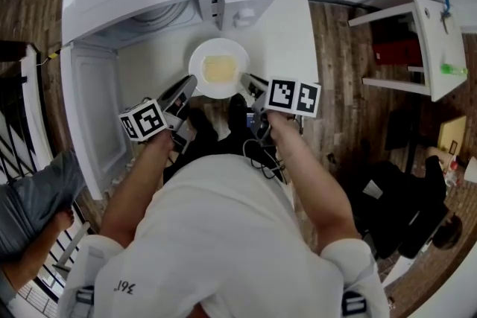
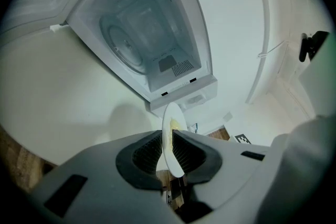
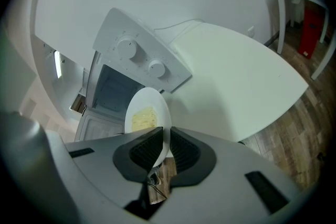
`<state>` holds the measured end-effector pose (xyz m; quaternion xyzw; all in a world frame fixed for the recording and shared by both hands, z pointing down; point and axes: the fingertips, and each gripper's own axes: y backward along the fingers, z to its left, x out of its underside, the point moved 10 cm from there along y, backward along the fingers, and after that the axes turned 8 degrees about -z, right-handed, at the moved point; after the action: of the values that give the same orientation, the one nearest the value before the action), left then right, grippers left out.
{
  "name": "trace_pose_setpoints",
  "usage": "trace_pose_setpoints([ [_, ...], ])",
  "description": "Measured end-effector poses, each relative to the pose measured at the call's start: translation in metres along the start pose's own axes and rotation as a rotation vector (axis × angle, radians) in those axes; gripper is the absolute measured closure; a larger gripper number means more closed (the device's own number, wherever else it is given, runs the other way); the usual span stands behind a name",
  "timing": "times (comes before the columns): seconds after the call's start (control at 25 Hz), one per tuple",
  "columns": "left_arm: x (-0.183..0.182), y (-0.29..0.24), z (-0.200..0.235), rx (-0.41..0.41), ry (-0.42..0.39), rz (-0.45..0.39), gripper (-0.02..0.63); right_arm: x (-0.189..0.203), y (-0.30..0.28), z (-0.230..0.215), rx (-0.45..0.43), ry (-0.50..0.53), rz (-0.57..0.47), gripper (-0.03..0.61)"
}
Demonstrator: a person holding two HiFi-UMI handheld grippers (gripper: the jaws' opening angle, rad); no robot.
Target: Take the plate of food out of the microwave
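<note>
A white plate [image 1: 218, 68] with a flat yellow piece of food [image 1: 219, 68] hangs above the white table in front of the open microwave [image 1: 160, 15]. My left gripper [image 1: 186, 88] is shut on the plate's left rim, and my right gripper [image 1: 250, 83] is shut on its right rim. In the left gripper view the plate [image 2: 170, 139] shows edge-on between the ribbed pads, with the empty microwave cavity [image 2: 142, 39] beyond. In the right gripper view the plate [image 3: 147, 115] and its food [image 3: 143, 118] sit in front of the microwave's two knobs [image 3: 156, 67].
The microwave door [image 1: 97, 112] swings open to the left, close to my left arm. The white table [image 1: 294, 33] ends at the right over wooden floor. A white side table [image 1: 428, 48] stands at the far right. Another person's hand [image 1: 37, 205] shows at the lower left.
</note>
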<state>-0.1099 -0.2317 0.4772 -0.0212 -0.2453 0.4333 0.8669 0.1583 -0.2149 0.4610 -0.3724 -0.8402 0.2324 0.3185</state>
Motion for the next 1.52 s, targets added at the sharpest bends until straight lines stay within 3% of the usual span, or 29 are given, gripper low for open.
trace_pose_setpoints([
  [0.44, 0.015, -0.031, -0.017, 0.028, 0.002, 0.082, 0.549, -0.002, 0.031, -0.03, -0.015, -0.002, -0.063, 0.535],
  [0.84, 0.031, -0.077, -0.031, 0.046, -0.029, 0.188, 0.549, -0.012, 0.056, -0.064, 0.042, -0.063, -0.136, 0.535],
  [1.52, 0.049, -0.185, -0.023, -0.029, -0.179, 0.349, 0.549, -0.052, 0.043, -0.14, 0.142, -0.149, -0.174, 0.535],
])
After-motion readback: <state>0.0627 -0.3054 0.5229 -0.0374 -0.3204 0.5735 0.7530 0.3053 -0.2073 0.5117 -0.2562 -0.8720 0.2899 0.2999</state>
